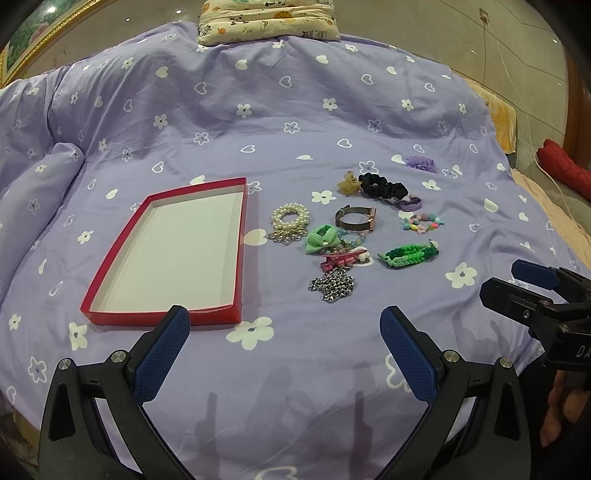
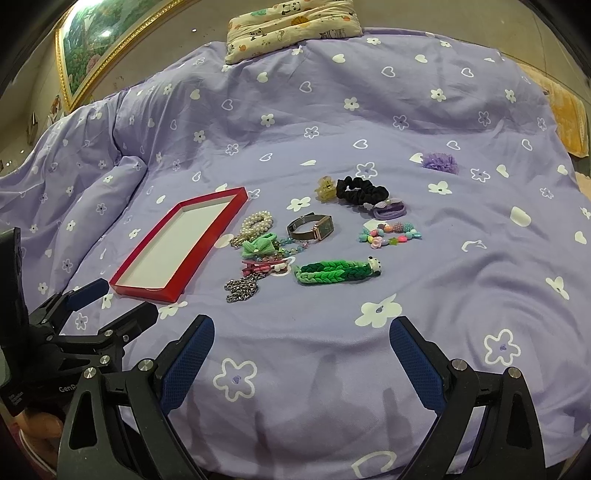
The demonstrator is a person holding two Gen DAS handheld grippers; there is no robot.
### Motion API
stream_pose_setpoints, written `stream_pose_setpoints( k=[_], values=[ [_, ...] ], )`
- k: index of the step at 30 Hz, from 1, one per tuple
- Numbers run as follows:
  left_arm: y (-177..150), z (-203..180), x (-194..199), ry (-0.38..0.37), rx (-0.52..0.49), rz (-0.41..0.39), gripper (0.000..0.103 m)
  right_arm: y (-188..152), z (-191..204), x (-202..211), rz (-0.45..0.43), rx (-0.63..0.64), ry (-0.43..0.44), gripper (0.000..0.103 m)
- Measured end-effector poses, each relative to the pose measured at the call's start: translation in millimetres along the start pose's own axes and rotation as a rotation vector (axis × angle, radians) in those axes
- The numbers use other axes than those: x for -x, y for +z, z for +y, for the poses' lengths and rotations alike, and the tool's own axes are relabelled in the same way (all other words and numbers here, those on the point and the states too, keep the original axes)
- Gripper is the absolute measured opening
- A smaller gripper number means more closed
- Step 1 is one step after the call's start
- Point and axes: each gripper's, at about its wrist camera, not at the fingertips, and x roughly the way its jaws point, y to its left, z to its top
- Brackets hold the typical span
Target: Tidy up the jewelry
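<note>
A shallow red box (image 1: 236, 236) (image 2: 207, 236) with a white inside lies empty on the purple bedspread. To its right lies a scatter of jewelry: a pearl bracelet (image 1: 290, 216), a watch (image 1: 355, 218) (image 2: 312, 226), a green bow (image 1: 320, 239), a pink clip (image 1: 341, 259), a silver chain (image 1: 333, 283) (image 2: 242, 287), a green braided band (image 1: 410, 254) (image 2: 338, 272), a bead bracelet (image 1: 423, 222) (image 2: 389, 235), a black scrunchie (image 1: 382, 185) (image 2: 362, 192) and a purple flower (image 1: 421, 162) (image 2: 440, 161). My left gripper (image 1: 284, 328) is open, near of the box and chain. My right gripper (image 2: 301, 334) is open, near of the band.
A patterned pillow (image 1: 267, 20) (image 2: 291, 26) lies at the far edge of the bed. A framed picture (image 2: 103, 48) hangs on the left wall. A folded ridge of duvet (image 1: 40, 192) rises left of the box. A red cloth (image 1: 565, 170) and a yellow towel (image 1: 504, 118) lie at the right.
</note>
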Motion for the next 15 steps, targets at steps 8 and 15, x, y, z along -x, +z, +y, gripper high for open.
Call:
stream_pose_setpoints(
  k=[8,15],
  values=[
    [2,-2,-6,-0.013,0.001,0.012,0.103,2,-1,-2,0.007,-0.004,0.006,0.097],
    [6,4,-14,-0.024,0.002,0.03,0.103,4,-4,-10,0.02,-0.013,0.008,0.096]
  ],
)
